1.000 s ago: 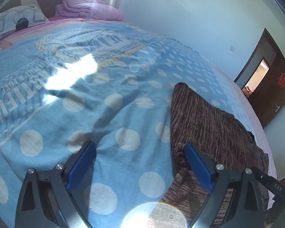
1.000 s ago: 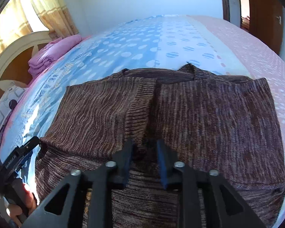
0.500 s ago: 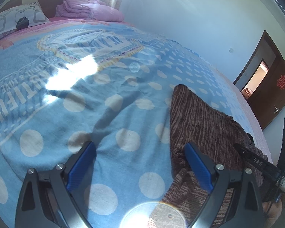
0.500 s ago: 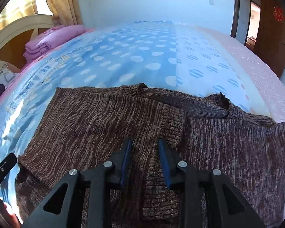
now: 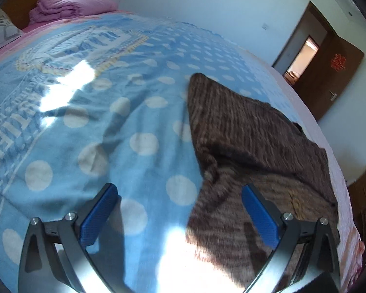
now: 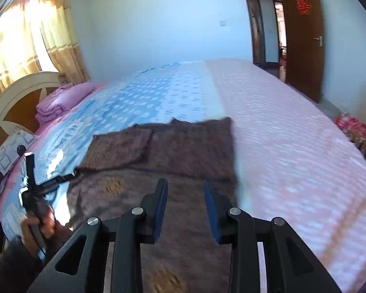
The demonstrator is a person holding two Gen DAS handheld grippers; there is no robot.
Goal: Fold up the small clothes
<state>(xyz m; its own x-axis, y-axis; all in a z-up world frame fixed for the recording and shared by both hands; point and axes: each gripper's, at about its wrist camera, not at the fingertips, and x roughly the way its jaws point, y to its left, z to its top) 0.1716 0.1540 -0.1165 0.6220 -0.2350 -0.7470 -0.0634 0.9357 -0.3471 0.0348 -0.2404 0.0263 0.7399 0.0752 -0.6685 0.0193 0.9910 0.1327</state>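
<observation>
- Brown knit sweater [image 5: 251, 134] lies flat on the bed, filling the lower right of the left wrist view and the lower middle of the right wrist view [image 6: 183, 146]. Its side parts appear already turned in over the body, which I take as a fold partly made.
- Left claw [image 5: 180, 207] sits at the bottom of its frame, spread as wide as it goes, having just opened a little further. One blue pad hangs over bare blanket, the other over the sweater's near corner; the pads press on nothing. Straddling the edge like this looks like readiness to take that corner.
- Right claw [image 6: 185, 210], at the bottom middle of its frame, is part-way apart, its jaws having just been opening, and nothing is between them. The cloth lies below, so it reads as released.
- At lower left of the right wrist view, a hand [image 6: 40, 224] holds the other tool by its grip.
- Blue dotted blanket [image 5: 109, 127] spreads beyond the sweater, giving a broad soft surface for folding.
- Farther off, a pink folded quilt [image 5: 73, 5] sits at upper left by the headboard [image 6: 14, 92].
- Farthest, a brown door [image 6: 302, 36] stands open at upper right.
</observation>
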